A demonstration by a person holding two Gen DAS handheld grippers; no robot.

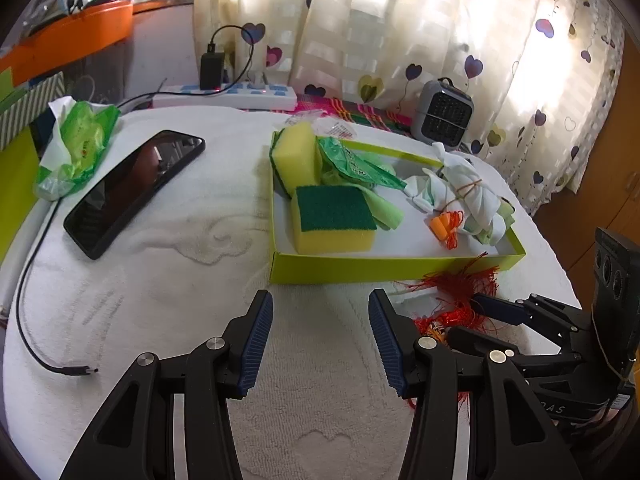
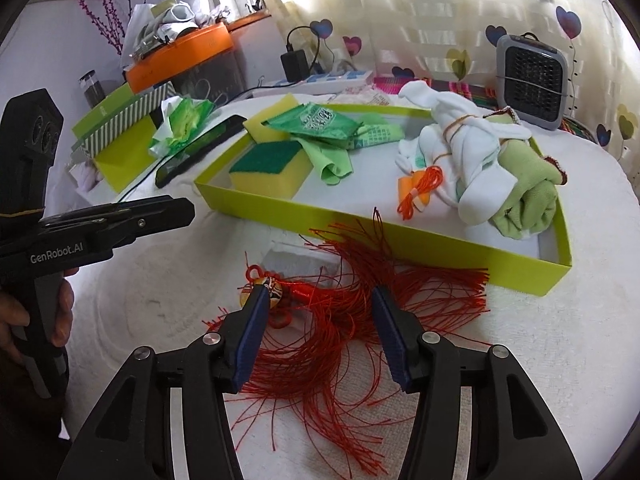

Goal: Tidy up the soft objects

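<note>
The left gripper (image 1: pixel 320 316) hangs over bare white towel (image 1: pixel 168 248) on the bench, fingers open and nothing between them. The right gripper (image 2: pixel 320 312) is open too, its fingers straddling the red tassel (image 2: pixel 320 344), which lies spread on the towel just near of the green tray (image 2: pixel 400 236); the pads do not press it. In the tray sit two sponges (image 2: pixel 272 168), green cloths (image 2: pixel 332 160) and a tied white bundle (image 2: pixel 472 152). A phone (image 1: pixel 132 188) lies left of the tray.

A home bedroom: heart-print curtains (image 1: pixel 420 20), towel-covered bed (image 1: pixel 180 280), small heater (image 2: pixel 530 80).
</note>
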